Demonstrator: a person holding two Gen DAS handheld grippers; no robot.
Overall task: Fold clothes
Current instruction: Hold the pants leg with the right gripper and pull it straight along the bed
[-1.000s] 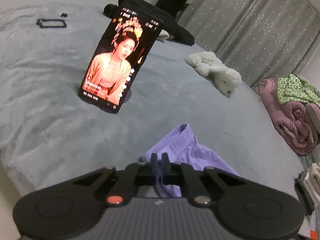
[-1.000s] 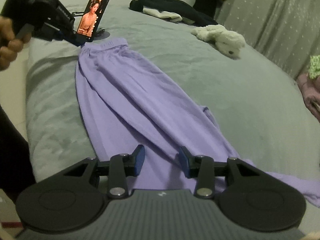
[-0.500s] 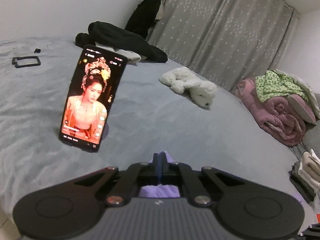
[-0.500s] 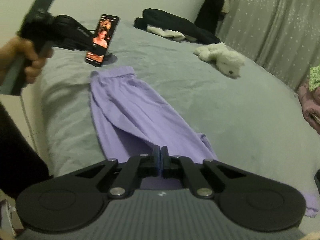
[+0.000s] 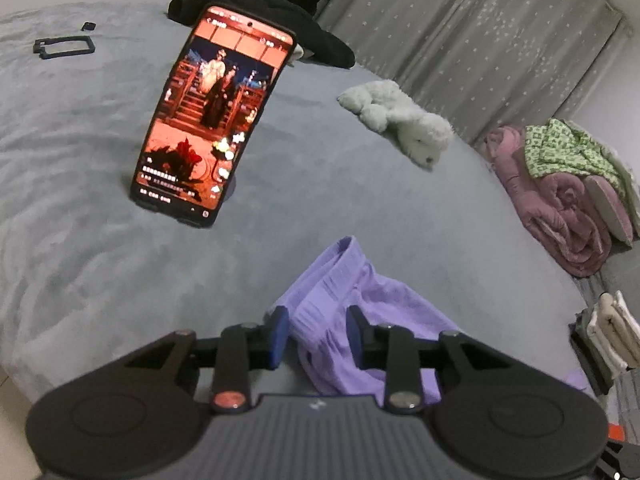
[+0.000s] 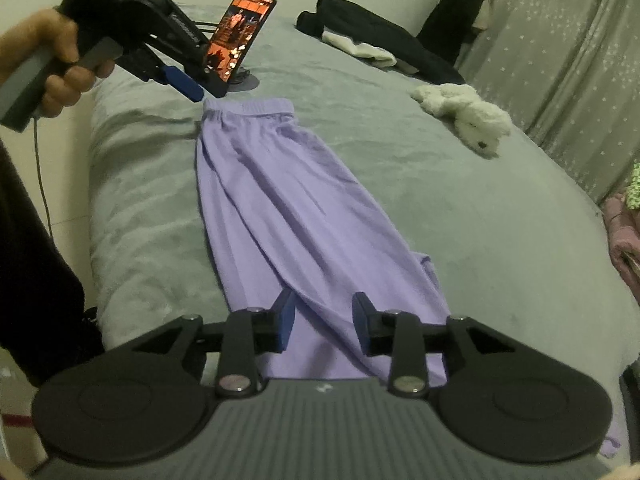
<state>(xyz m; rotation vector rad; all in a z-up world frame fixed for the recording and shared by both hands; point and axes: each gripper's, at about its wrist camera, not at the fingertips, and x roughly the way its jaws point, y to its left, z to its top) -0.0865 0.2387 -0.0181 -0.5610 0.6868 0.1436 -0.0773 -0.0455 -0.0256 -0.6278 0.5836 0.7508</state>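
Note:
Purple trousers (image 6: 288,200) lie stretched out flat on the grey bed (image 6: 460,220), waistband at the far end near the phone. My right gripper (image 6: 324,320) hovers over the lower leg part; its jaws are opening, the cloth lies beneath the gap and the pads do not press on it. A hand holds my left gripper (image 6: 200,88) just above the waistband's left corner. In the left wrist view the left gripper (image 5: 316,332) is also opening, with the gathered waistband (image 5: 336,280) between and under its fingers, not pinched.
A lit phone (image 5: 216,120) stands on a holder just beyond the waistband. A white plush toy (image 5: 400,124) and dark clothes (image 5: 260,12) lie farther back. A pink quilt (image 5: 560,220) is piled at the right. The bed's edge runs along the left.
Both grippers were shut half a second ago and now stand open. The trousers, then bunched and lifted, now lie flat and long on the bed.

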